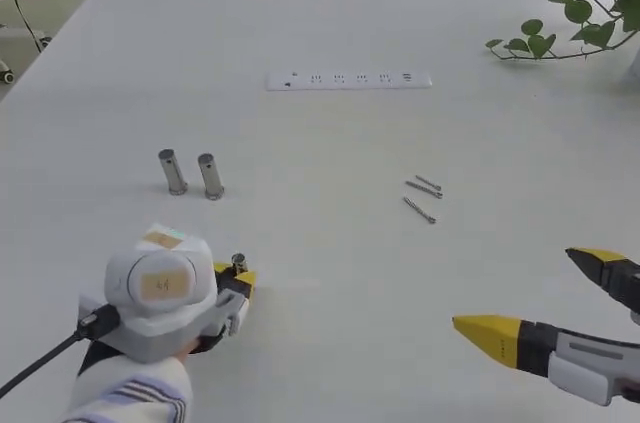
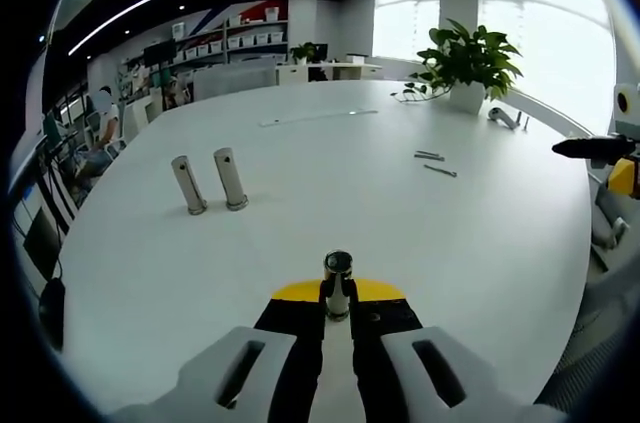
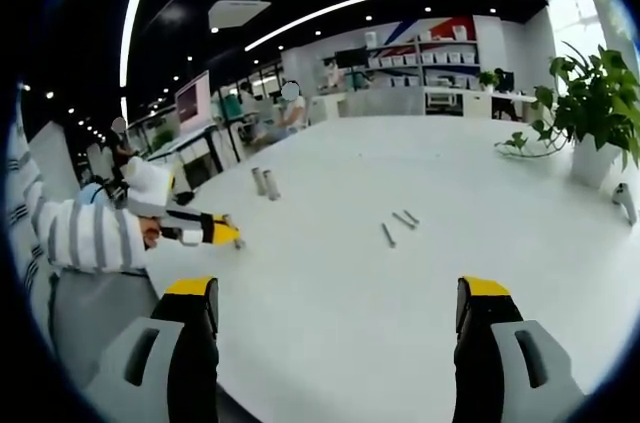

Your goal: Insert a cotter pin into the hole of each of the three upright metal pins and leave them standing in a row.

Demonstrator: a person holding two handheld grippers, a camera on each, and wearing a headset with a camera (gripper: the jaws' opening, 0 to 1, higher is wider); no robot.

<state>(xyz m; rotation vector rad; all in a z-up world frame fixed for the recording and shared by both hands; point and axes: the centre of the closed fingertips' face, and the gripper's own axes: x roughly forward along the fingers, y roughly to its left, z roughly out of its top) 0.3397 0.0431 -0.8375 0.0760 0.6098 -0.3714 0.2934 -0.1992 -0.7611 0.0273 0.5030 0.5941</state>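
Could topple the third metal pin (image 1: 238, 264) at near left on release, if dragged by the left gripper (image 1: 238, 278), clamped tight on it, or nudged against the two standing pins (image 1: 172, 171) farther back; could scatter the loose cotter pins (image 1: 422, 199) at centre right with a clumsy pinch. Left one held low and level just over the table (image 1: 330, 13); right gripper (image 1: 512, 289), near right, spread wide, holding nothing, pointed left.

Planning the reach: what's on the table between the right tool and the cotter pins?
Nothing: in the head view, bare table separates the right tool from the cotter pins.
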